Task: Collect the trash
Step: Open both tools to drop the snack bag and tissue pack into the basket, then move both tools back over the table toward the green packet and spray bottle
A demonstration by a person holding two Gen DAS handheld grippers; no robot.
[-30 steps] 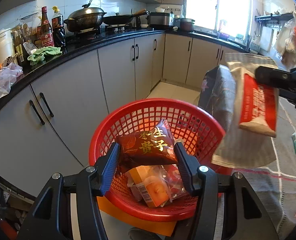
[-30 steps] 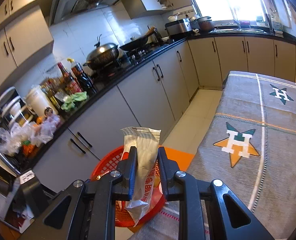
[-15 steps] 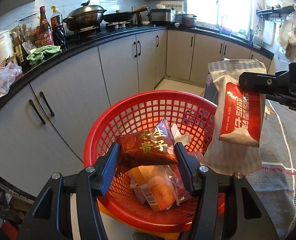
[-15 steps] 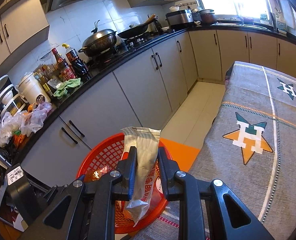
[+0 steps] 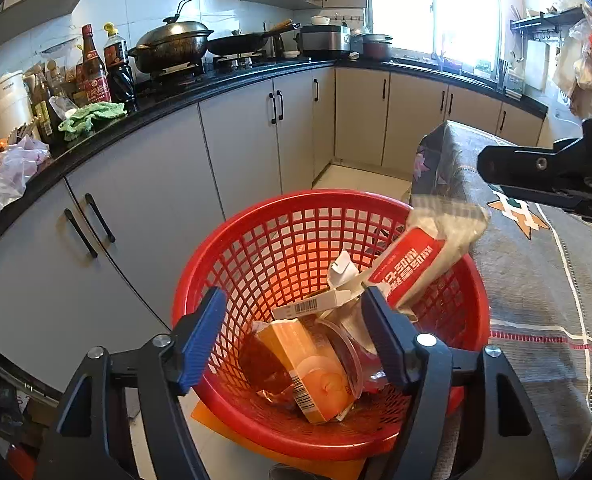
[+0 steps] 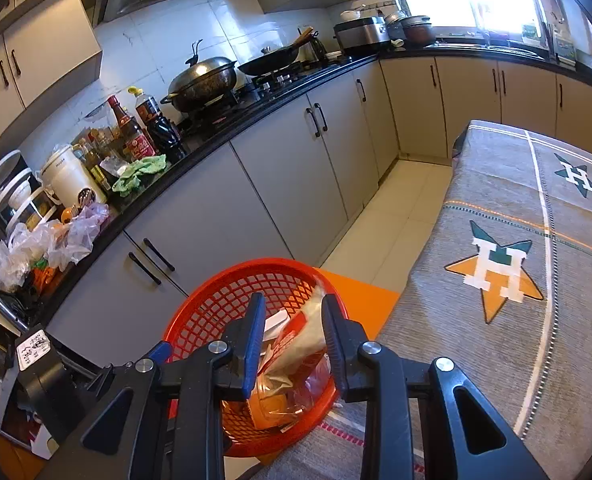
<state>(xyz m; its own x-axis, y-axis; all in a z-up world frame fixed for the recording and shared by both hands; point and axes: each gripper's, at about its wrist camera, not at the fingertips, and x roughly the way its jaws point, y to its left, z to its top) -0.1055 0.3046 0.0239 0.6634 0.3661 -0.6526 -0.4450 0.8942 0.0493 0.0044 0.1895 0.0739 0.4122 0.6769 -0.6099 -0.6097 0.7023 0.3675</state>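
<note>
A red mesh basket (image 5: 200, 264) (image 6: 200, 300) holds several pieces of trash: an orange carton (image 5: 315, 376), a white barcoded box (image 5: 307, 306) and a dark red snack packet (image 5: 264, 364) at the bottom. A red-and-white packet (image 5: 411, 264) (image 6: 311, 332) lies free, leaning on the basket's right wall. My left gripper (image 5: 292, 300) hangs over the basket, its jaws opening with nothing between them. My right gripper (image 6: 294, 320) (image 5: 535, 168) is above the basket's right side; its jaws are opening too, and the packet shows below them, untouched by the pads.
The basket sits on an orange surface (image 6: 359, 292) beside a table under a grey star-patterned cloth (image 6: 495, 280) (image 5: 535, 300). Grey cabinets (image 5: 156, 200) and a black counter with bottles (image 5: 96, 76), a wok (image 5: 172, 44) and plastic bags run along the left.
The left jaws spread and the dark red snack packet dropped into the basket. The right jaws let go of the red-and-white packet, which fell against the basket's right wall.
</note>
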